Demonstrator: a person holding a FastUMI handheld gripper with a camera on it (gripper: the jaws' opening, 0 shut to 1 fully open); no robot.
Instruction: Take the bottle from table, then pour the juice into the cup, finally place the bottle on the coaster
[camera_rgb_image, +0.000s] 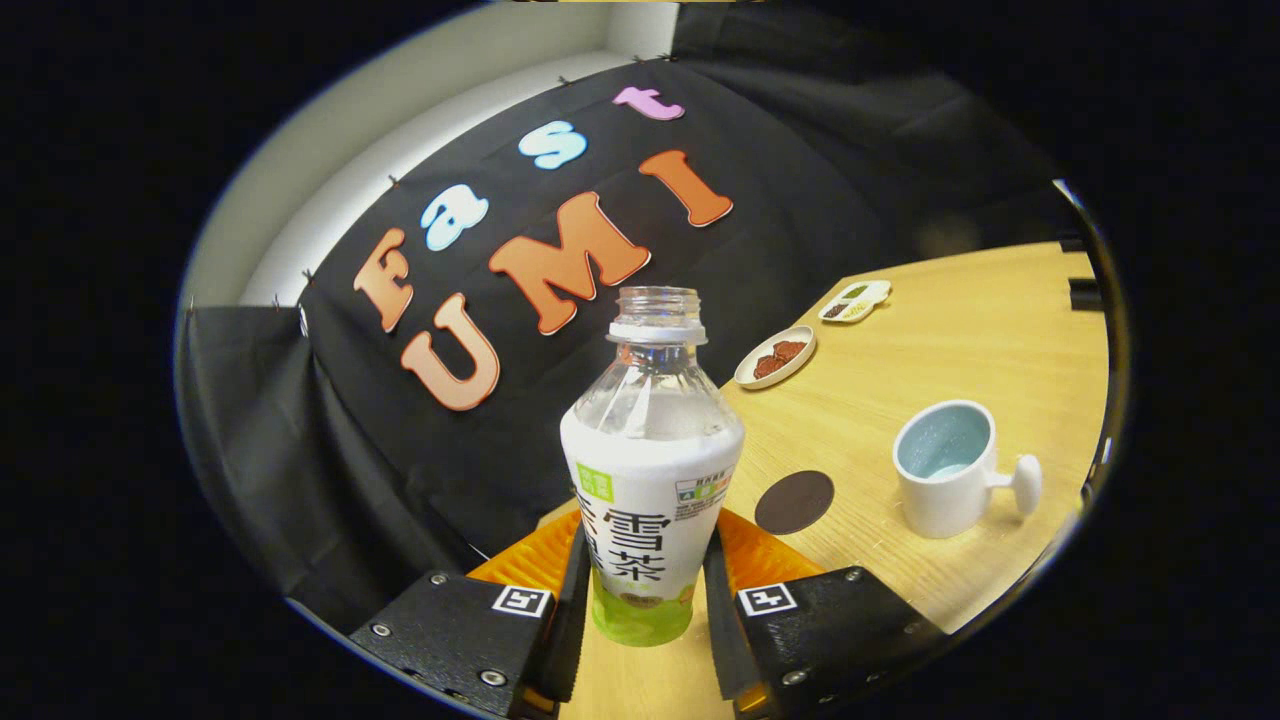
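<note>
A clear, uncapped bottle with a white and green label stands between my fingers, held upright while the whole view is tilted. My gripper is shut on the bottle's lower body, both pads pressing its sides. A white cup with a pale blue inside and a knob handle stands on the wooden table, beyond my right finger. A dark round coaster lies flat between the bottle and the cup.
A small white dish with dark red food sits farther back on the table. Behind it lies a small divided tray near the table's far edge. The black booth wall hangs close behind the bottle.
</note>
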